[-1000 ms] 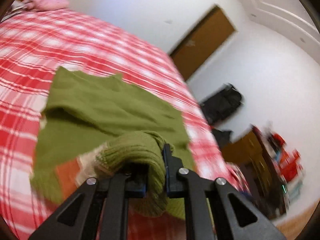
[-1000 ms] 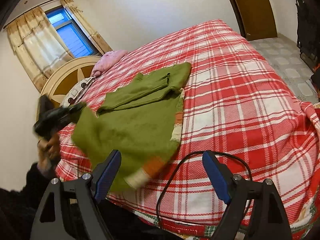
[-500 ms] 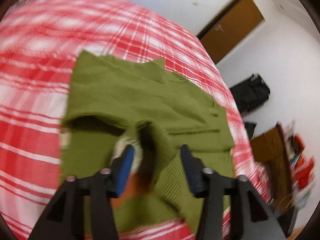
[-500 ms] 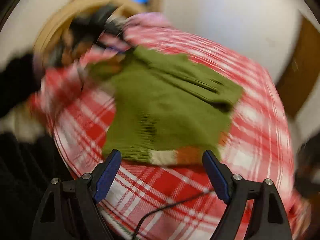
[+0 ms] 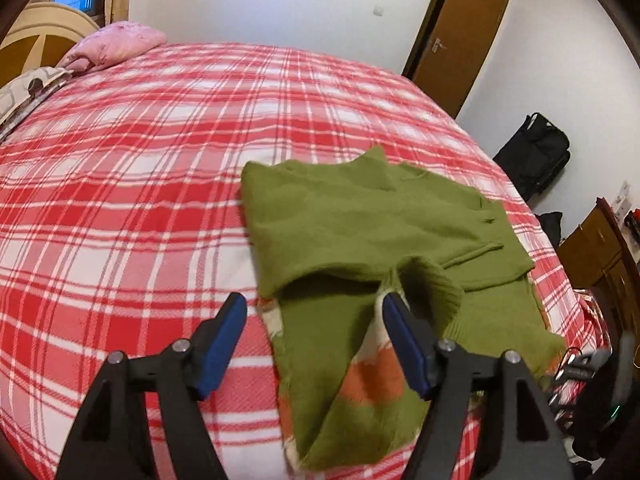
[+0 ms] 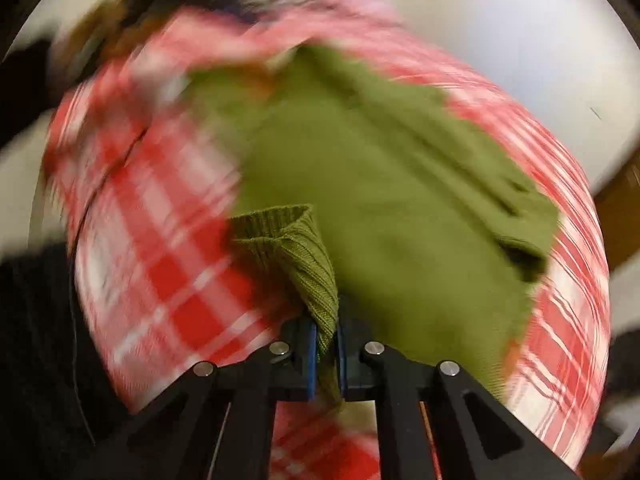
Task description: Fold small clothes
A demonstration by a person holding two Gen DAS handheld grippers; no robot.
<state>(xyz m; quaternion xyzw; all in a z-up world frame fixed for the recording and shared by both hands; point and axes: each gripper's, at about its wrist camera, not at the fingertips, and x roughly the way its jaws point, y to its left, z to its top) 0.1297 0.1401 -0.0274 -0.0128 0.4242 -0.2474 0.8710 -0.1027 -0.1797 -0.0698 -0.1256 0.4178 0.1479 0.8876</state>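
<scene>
A small olive-green knit sweater (image 5: 360,220) with an orange and cream band lies partly folded on the red plaid bed cover (image 5: 120,200). My left gripper (image 5: 312,336) hovers just above its near edge, jaws opening, pads pressing on nothing; a ribbed green cuff (image 5: 436,288) rests against the right finger. In the blurred right wrist view my right gripper (image 6: 326,350) is shut on the ribbed hem (image 6: 296,248) of the sweater (image 6: 400,184), which rises from between its blue pads.
A pink pillow (image 5: 116,42) and a patterned one (image 5: 28,88) lie at the headboard. A brown door (image 5: 456,32), a black bag (image 5: 534,152) and a wooden cabinet (image 5: 600,256) stand past the bed's right side.
My left gripper let go of the ribbed cuff and opened, drawing back over the sweater. My right gripper swung in over the sweater's hem and closed on it.
</scene>
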